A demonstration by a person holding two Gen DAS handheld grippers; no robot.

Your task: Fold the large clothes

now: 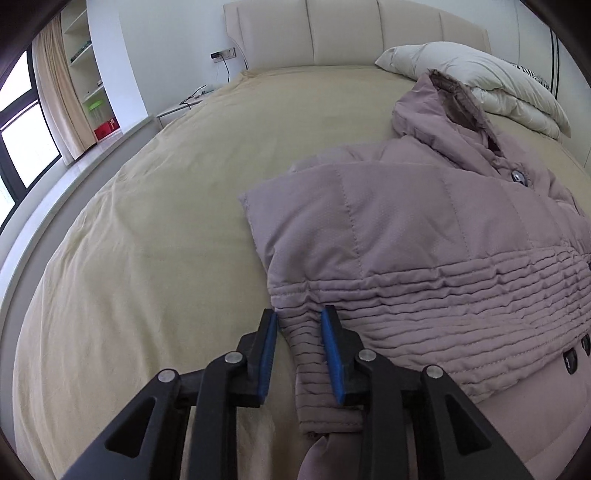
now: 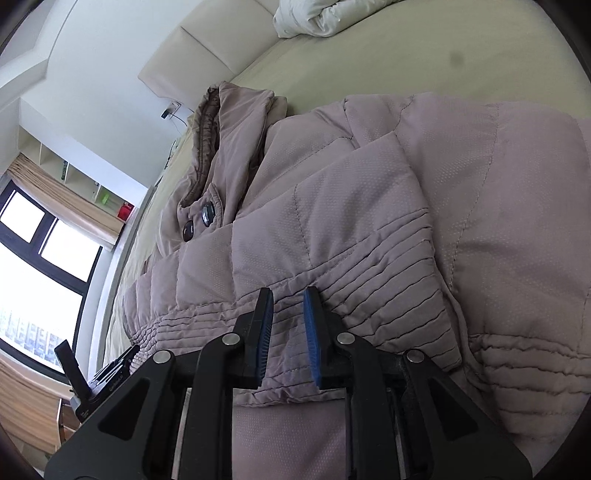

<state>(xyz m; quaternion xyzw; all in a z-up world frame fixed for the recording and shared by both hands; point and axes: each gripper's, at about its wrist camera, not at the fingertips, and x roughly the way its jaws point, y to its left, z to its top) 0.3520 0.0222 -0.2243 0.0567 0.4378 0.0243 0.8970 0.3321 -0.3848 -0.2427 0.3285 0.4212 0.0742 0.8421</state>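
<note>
**Puffer coat mid-fold on bed, both sleeves in, lengthwise fold still to do**

Left side first: left claw low at the near-left edge of the mauve puffer coat, jaws spread with a ridge of the ribbed waist band sitting between the blue pads. Pads look close to the fabric but not squeezing it; judged as open around the edge, grip not closed. Coat lies on the tan bed sheet, hood pointing toward the headboard, white pillow just beyond the hood.

Left sleeve already folded across the chest, cuff end squared off at the coat's left side. Buttons visible near the collar.

Right side: right claw also spread, hovering over the ribbed cuff of the right sleeve, which lies folded across the front. Fabric shows between the jaws, not pinched.

Progress, judged: sleeves tucked in, body narrowed, roughly halfway. Left to do: grip the lower part at both sides and bring it up toward the hood, then flatten. Hem itself is out of frame, so its state can't be told.
</note>
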